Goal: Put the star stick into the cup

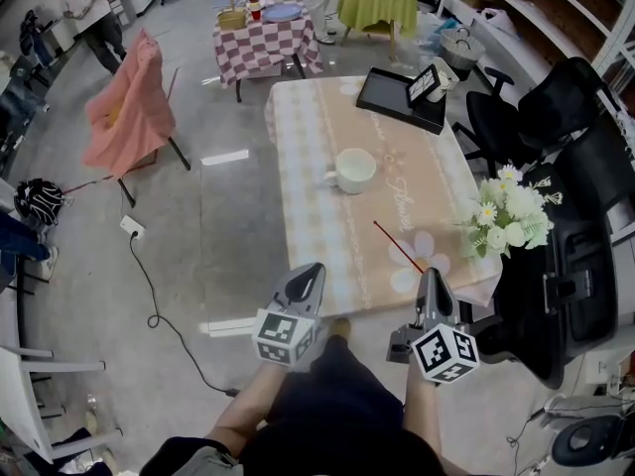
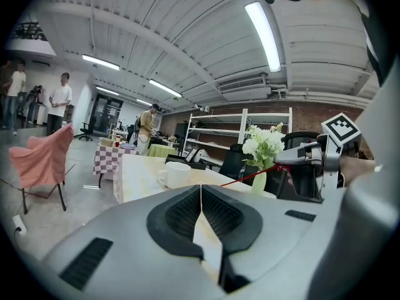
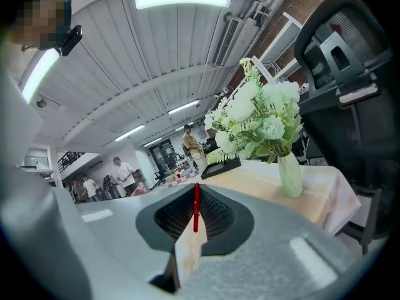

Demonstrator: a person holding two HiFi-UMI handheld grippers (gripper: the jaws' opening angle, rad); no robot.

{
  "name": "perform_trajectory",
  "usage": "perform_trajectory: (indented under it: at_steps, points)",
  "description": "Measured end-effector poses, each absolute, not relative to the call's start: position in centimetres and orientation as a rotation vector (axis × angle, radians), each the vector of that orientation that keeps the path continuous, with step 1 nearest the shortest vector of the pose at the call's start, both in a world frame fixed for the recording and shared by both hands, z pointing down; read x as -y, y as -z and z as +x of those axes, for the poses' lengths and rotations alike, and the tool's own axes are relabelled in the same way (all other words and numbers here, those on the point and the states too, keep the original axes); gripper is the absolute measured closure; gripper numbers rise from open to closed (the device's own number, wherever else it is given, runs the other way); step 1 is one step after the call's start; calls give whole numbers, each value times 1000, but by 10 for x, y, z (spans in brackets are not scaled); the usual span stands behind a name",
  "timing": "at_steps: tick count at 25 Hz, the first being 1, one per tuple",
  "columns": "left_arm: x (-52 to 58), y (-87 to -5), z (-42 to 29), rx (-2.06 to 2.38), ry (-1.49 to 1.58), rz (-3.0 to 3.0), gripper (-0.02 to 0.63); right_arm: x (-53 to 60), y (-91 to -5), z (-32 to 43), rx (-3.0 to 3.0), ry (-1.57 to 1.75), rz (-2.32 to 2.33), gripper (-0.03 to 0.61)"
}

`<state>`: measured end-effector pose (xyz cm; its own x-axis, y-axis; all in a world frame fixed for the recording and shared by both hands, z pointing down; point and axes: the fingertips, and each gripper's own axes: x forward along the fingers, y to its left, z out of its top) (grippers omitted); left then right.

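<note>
A white cup (image 1: 354, 170) stands near the middle of the beige-clothed table (image 1: 327, 246); the left gripper view shows the cup (image 2: 177, 174) ahead. A thin red stick (image 1: 399, 247) slants over the table's near right part. Its near end is pinched in my right gripper (image 1: 432, 278), which is shut on it. In the right gripper view the stick (image 3: 196, 208) stands between the closed jaws of the right gripper (image 3: 195, 195). My left gripper (image 1: 310, 271) hovers at the table's near edge, shut and empty, its jaws (image 2: 200, 189) meeting. It sees the stick (image 2: 250, 177) off to its right.
A vase of white flowers (image 1: 506, 216) stands at the table's right edge, close to the stick. A black tray (image 1: 399, 97) lies at the far end. A black office chair (image 1: 585, 266) is at the right. A pink-draped chair (image 1: 129, 107) and people stand beyond.
</note>
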<state>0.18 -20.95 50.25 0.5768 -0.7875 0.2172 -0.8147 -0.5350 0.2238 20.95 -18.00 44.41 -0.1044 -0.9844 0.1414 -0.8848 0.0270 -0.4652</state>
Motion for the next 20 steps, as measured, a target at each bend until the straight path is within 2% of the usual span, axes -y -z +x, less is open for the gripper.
perform_trajectory:
  at_steps: [20]
  points:
    - [259,-506,14,1377,-140,2470,600,238,-448,220,-2128,671,-1898,561]
